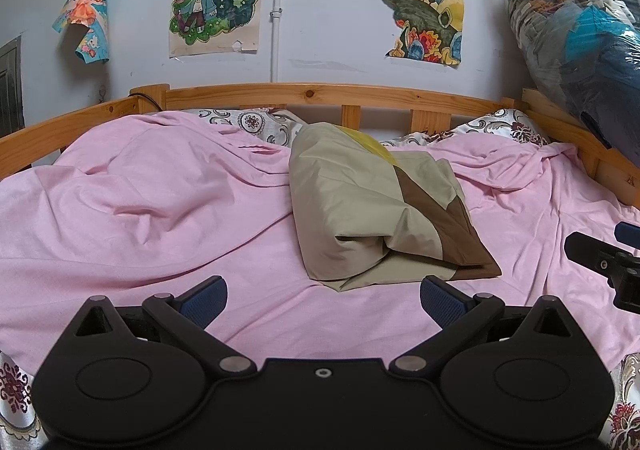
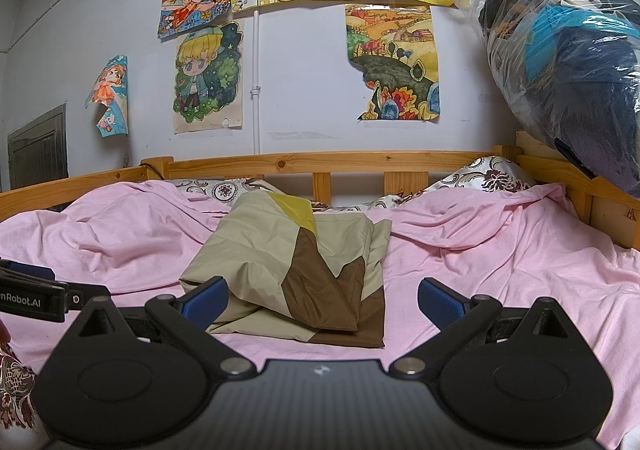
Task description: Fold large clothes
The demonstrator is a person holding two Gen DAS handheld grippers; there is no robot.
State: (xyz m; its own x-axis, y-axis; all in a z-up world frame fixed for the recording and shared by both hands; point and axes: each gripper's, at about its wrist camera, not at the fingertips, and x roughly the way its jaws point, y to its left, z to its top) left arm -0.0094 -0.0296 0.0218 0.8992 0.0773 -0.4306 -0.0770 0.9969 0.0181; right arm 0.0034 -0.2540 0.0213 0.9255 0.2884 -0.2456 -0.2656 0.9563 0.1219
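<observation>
A folded cloth (image 1: pixel 372 210) in beige, brown and yellow lies as a thick bundle on the pink sheet (image 1: pixel 140 186) in the middle of the bed. It also shows in the right wrist view (image 2: pixel 296 266). My left gripper (image 1: pixel 323 300) is open and empty, just short of the bundle's near edge. My right gripper (image 2: pixel 322 300) is open and empty, with the bundle's near edge between its blue pads. The right gripper shows at the right edge of the left wrist view (image 1: pixel 608 254). The left gripper shows at the left edge of the right wrist view (image 2: pixel 36 290).
A wooden bed rail (image 1: pixel 320 94) runs along the back and both sides. Patterned pillows (image 1: pixel 256 122) lie against the rail. A large plastic bag of dark clothes (image 1: pixel 580 34) hangs over the right corner. Drawings (image 2: pixel 208 78) cover the wall.
</observation>
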